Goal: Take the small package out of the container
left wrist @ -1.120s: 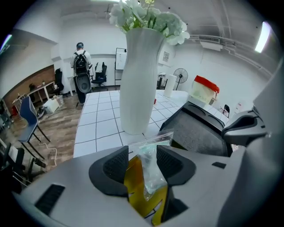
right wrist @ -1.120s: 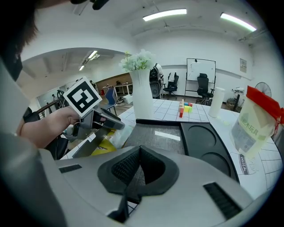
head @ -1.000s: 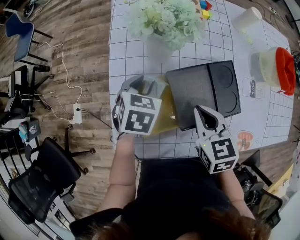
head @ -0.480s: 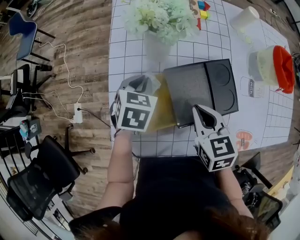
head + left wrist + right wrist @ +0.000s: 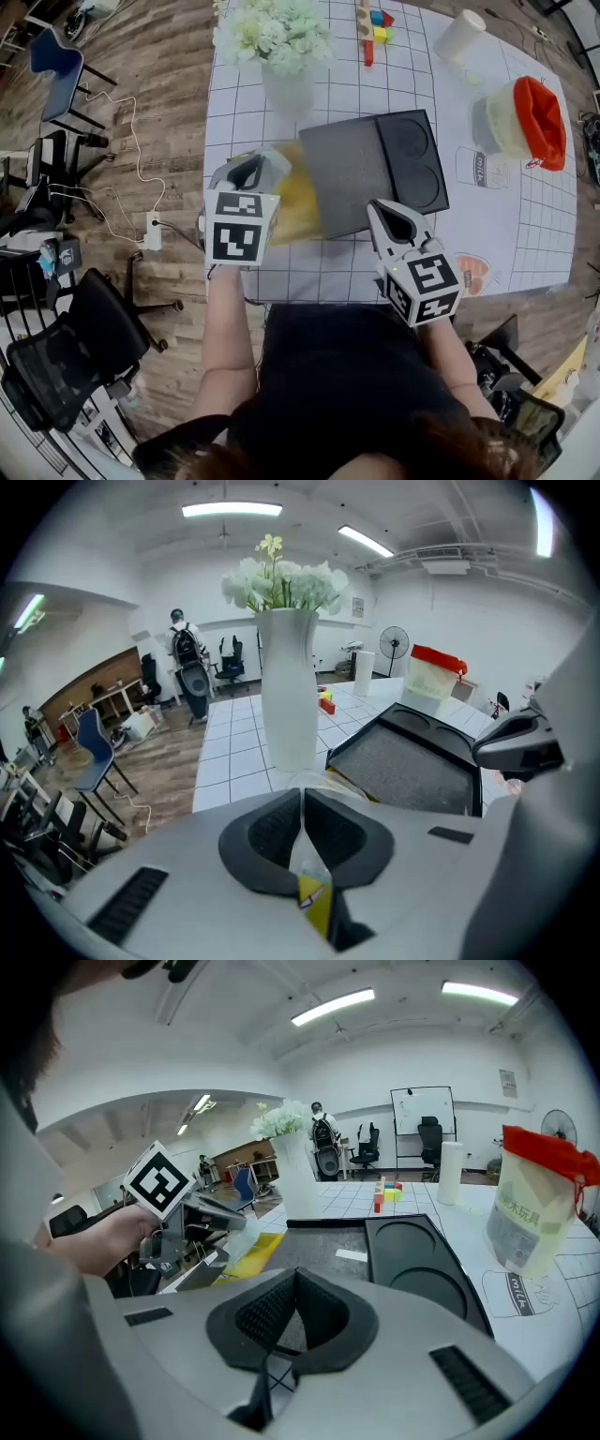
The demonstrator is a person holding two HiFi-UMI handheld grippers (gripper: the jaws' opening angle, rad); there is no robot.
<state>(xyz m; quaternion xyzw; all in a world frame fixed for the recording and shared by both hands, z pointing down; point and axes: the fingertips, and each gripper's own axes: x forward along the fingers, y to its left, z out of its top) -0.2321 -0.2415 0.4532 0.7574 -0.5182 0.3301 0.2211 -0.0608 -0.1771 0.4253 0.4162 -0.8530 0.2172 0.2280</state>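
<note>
Left gripper (image 5: 302, 797): jaws closing, all but together, with a thin edge of clear film pinched between the pads; a small yellow corner of the package (image 5: 296, 197) shows below the pinch, behind the fingertips. The rest of the package lies just ahead of and to the right of these fingers, flat on the table (image 5: 525, 225). Its yellow body meets the left edge of the black tray (image 5: 352, 164). No view settles whether it runs under that edge or only butts against it. The marker cube covers the gripper's body from above, and the film is hard to trace against the white grid. A white vase (image 5: 289, 686) of flowers stands farther ahead of the left fingers, with its base cut off by the jaws. Right gripper (image 5: 295, 1277): jaws together, nothing seen between them. The tips sit at the tray's near edge, with the tray's textured panel and two round recesses stretching ahead of them. Contact with the tray cannot be confirmed from any view. A clear tub with a red lid (image 5: 520, 114) stands well off to the right of the right fingers. Coloured blocks (image 5: 377, 19) lie far ahead, partly cut by the frame. The person's forearms are visible; both hands are hidden behind the cubes.
</note>
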